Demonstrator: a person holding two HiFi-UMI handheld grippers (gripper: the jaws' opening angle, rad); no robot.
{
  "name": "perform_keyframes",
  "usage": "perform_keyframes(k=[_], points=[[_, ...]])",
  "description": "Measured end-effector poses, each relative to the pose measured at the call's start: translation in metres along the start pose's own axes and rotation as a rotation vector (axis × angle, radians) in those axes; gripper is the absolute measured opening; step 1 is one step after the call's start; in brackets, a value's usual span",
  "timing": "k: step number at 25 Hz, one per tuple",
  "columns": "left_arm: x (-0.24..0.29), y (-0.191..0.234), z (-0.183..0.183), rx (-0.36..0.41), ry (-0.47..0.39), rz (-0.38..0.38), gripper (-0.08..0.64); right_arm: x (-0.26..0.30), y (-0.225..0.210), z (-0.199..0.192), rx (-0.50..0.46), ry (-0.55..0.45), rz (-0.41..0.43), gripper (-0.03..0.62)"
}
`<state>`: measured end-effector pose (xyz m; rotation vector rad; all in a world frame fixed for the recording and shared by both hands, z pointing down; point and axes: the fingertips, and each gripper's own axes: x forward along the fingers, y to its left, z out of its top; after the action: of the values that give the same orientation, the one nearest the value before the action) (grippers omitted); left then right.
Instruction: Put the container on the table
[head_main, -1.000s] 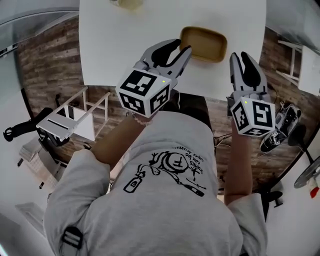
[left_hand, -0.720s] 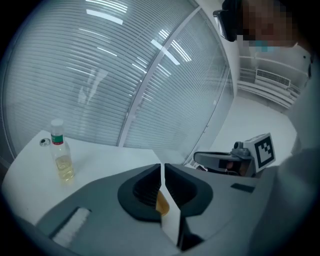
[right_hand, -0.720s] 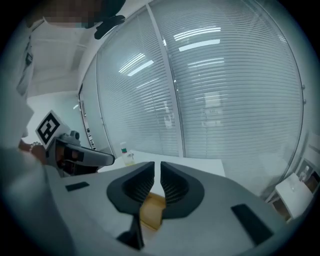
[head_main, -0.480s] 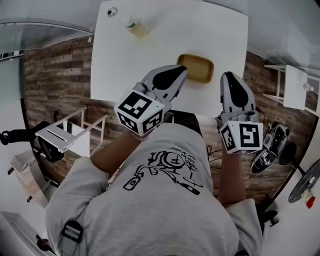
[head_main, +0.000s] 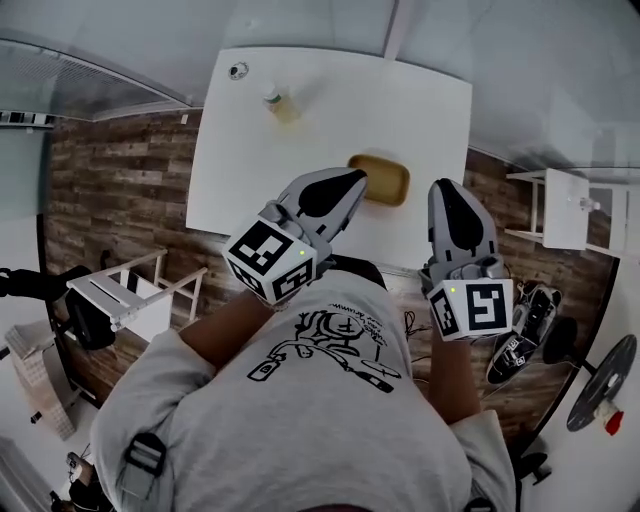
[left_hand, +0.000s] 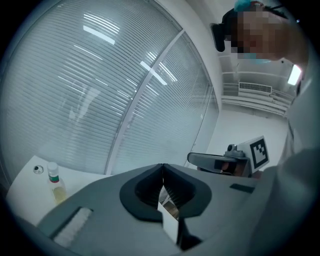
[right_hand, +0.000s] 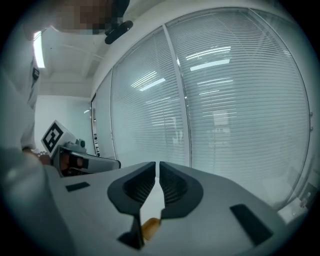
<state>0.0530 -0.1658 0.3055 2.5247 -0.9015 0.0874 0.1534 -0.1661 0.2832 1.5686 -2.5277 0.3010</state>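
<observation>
The container (head_main: 380, 178), a shallow tan tray, lies on the white table (head_main: 330, 110) toward its near right edge, with nothing gripping it. The left gripper (head_main: 357, 180) overlaps its near left corner in the head view and hides that part. In the right gripper view only a tan sliver of it shows low between the jaws. A small bottle (head_main: 278, 103) stands well apart at the far side. The left gripper's jaws are pressed together, tips meeting, empty. The right gripper (head_main: 446, 186) is closing, with a narrow slit left and nothing between the jaws. Both grippers point ahead over the table edge toward the window blinds (right_hand: 235, 100), side by side. The hands are concealed under the marker cubes, and bare forearms reach forward from a grey shirt (head_main: 320, 400).
</observation>
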Motion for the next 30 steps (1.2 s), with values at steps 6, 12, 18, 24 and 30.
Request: perform_keyframes(k=[6,12,18,24,30], points=[[-0.008,-0.016,0.031,0.059,-0.042,-0.018,0.006,-0.007,0.009,0.031,-0.024,-0.041,0.009,0.021],[-0.020,-0.022,0.053,0.083,-0.093,-0.018,0.006,-0.019,0.026,0.050,-0.033,-0.072,0.023,0.021],[-0.033,-0.019,0.067,0.108,-0.127,0.022,0.006,-0.029,0.032,0.061,-0.055,-0.093,0.004,0.021],[-0.044,-0.013,0.072,0.080,-0.159,0.078,0.006,-0.034,0.019,0.074,-0.058,-0.122,-0.052,0.020],[-0.049,-0.006,0.079,0.103,-0.169,0.100,0.006,-0.039,0.013,0.078,-0.074,-0.138,-0.088,0.015]])
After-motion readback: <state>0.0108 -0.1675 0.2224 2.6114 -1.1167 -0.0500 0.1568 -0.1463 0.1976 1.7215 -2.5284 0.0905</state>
